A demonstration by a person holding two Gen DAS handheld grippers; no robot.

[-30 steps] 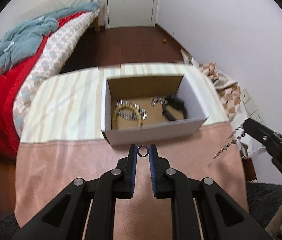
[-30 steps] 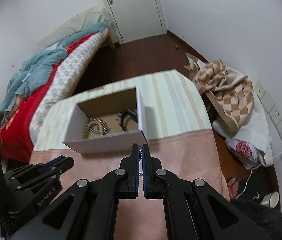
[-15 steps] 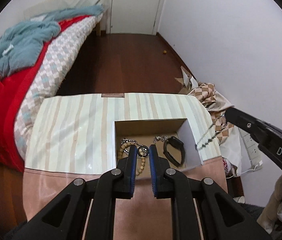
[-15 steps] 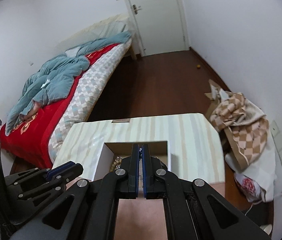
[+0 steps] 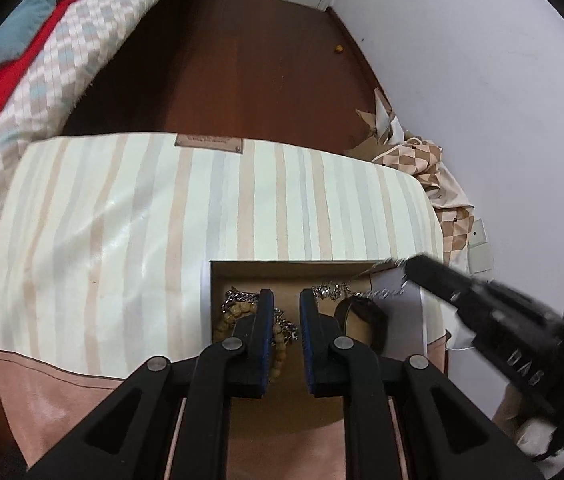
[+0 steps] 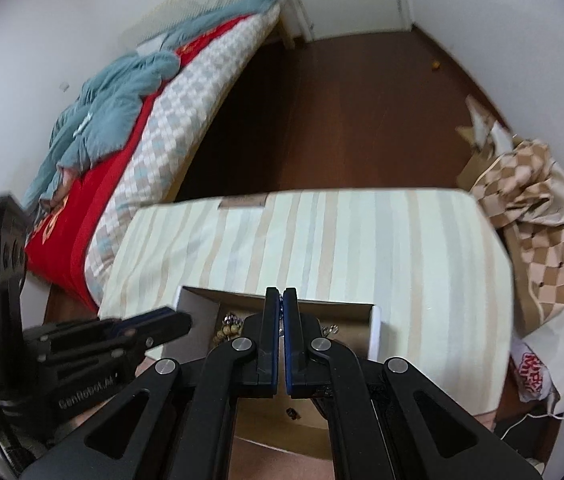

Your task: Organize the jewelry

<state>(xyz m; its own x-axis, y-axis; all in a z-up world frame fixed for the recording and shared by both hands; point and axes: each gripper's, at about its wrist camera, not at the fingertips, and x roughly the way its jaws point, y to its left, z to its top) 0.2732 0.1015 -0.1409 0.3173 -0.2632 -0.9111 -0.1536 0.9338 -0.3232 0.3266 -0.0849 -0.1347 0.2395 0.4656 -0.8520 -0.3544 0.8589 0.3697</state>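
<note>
both tongs hang over the open cardboard box (image 5: 396,312) near the table's (image 5: 122,216) 5 o'clock edge, striped top bare toward 12. left gripper (image 5: 285,300) jaws parted, holding nothing, above the bead bracelet (image 5: 234,318) and black band (image 5: 366,316). right gripper (image 6: 281,298) pinched on a silver chain (image 5: 386,290) over the box's right wall; "das" readable on its arm.

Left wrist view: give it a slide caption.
Open left tongs hover over the jewelry box; right tongs carry a silver chain in.
</note>
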